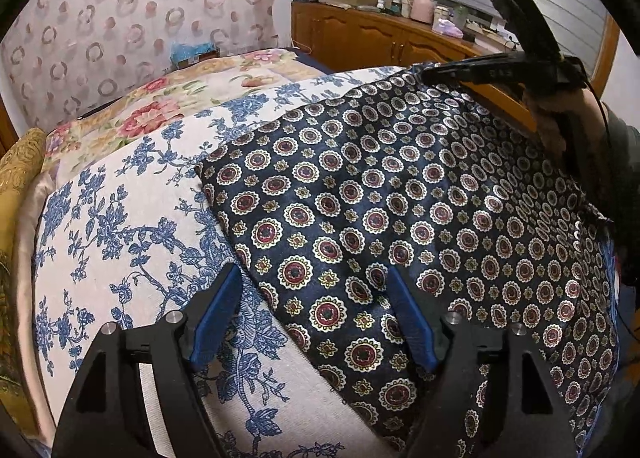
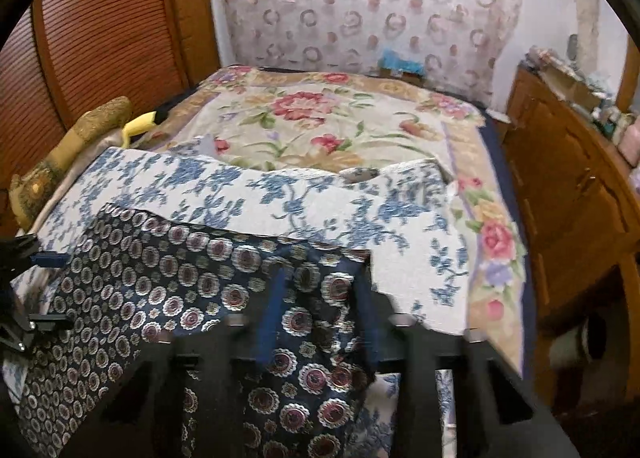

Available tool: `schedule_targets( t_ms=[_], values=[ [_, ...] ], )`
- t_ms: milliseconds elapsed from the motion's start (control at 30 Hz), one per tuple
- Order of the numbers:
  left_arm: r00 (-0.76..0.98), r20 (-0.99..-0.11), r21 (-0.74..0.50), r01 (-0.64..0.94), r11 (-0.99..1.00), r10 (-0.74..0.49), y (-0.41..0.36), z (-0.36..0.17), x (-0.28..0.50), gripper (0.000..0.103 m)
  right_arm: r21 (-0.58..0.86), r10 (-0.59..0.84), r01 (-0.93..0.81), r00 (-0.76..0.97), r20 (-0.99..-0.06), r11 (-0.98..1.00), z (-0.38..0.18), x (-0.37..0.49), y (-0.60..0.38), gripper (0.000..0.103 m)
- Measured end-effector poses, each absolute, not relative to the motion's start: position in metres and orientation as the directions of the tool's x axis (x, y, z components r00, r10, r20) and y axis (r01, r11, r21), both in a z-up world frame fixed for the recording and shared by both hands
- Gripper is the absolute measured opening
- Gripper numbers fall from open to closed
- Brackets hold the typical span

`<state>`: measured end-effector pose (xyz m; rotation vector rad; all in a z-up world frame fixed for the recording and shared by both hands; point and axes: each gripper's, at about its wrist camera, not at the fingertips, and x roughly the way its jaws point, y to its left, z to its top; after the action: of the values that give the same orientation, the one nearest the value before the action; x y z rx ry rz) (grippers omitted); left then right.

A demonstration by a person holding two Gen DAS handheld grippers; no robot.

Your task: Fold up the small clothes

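A dark navy satin garment (image 1: 400, 198) with red-and-white medallions lies spread on a white cloth with blue flowers (image 1: 120, 226). My left gripper (image 1: 314, 278) is open, its blue-padded fingers straddling the garment's near left edge. My right gripper (image 2: 320, 278) is blurred, its jaws apart around a raised part of the garment (image 2: 312, 322); it also shows in the left wrist view (image 1: 432, 74) at the garment's far right corner. The left gripper shows at the left edge of the right wrist view (image 2: 48, 258).
The blue-flowered cloth (image 2: 280, 194) lies on a bed with a rose-patterned cover (image 2: 320, 118). A wooden cabinet (image 1: 380, 34) with clutter stands to the right. A yellow cushion (image 2: 80, 130) and wooden shutter doors (image 2: 100, 18) are on the left.
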<state>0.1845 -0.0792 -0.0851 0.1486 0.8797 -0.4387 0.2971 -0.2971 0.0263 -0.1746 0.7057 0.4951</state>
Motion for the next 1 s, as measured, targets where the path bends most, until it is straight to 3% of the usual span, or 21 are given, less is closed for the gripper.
schedule_targets(
  t_ms=[33, 100, 300, 633, 767, 833, 1000],
  values=[
    [0.556, -0.771, -0.053, 0.429, 0.902, -0.309, -0.079, -0.085, 0.184, 0.076, 0.021, 0.390, -0.503, 0.643, -0.659, 0.864, 0.025, 0.299, -0.298, 0.007],
    [0.554, -0.772, -0.061, 0.424, 0.904, -0.312, -0.077, -0.084, 0.183, 0.076, 0.020, 0.390, -0.500, 0.648, -0.655, 0.866, 0.025, 0.300, -0.303, 0.004],
    [0.562, -0.766, -0.060, 0.423, 0.904, -0.314, -0.077, -0.076, 0.167, 0.076, -0.036, 0.261, -0.381, 0.697, -0.668, 0.924, 0.022, 0.304, -0.317, 0.004],
    [0.585, -0.739, -0.061, 0.434, 0.899, -0.333, -0.074, -0.067, 0.117, 0.076, -0.036, 0.258, -0.361, 0.729, -0.634, 0.932, 0.035, 0.229, -0.319, 0.009],
    [0.588, -0.735, -0.062, 0.437, 0.897, -0.338, -0.075, -0.067, 0.102, 0.076, -0.047, 0.265, -0.381, 0.721, -0.640, 0.923, 0.026, 0.189, -0.316, 0.022],
    [0.582, -0.736, -0.077, 0.437, 0.896, -0.346, -0.075, -0.069, 0.093, 0.076, -0.045, 0.271, -0.394, 0.706, -0.655, 0.918, 0.021, 0.170, -0.317, 0.042],
    [0.578, -0.735, -0.083, 0.443, 0.893, -0.355, -0.076, -0.072, 0.073, 0.076, -0.060, 0.241, -0.372, 0.708, -0.663, 0.926, 0.019, 0.123, -0.326, 0.044]
  ],
)
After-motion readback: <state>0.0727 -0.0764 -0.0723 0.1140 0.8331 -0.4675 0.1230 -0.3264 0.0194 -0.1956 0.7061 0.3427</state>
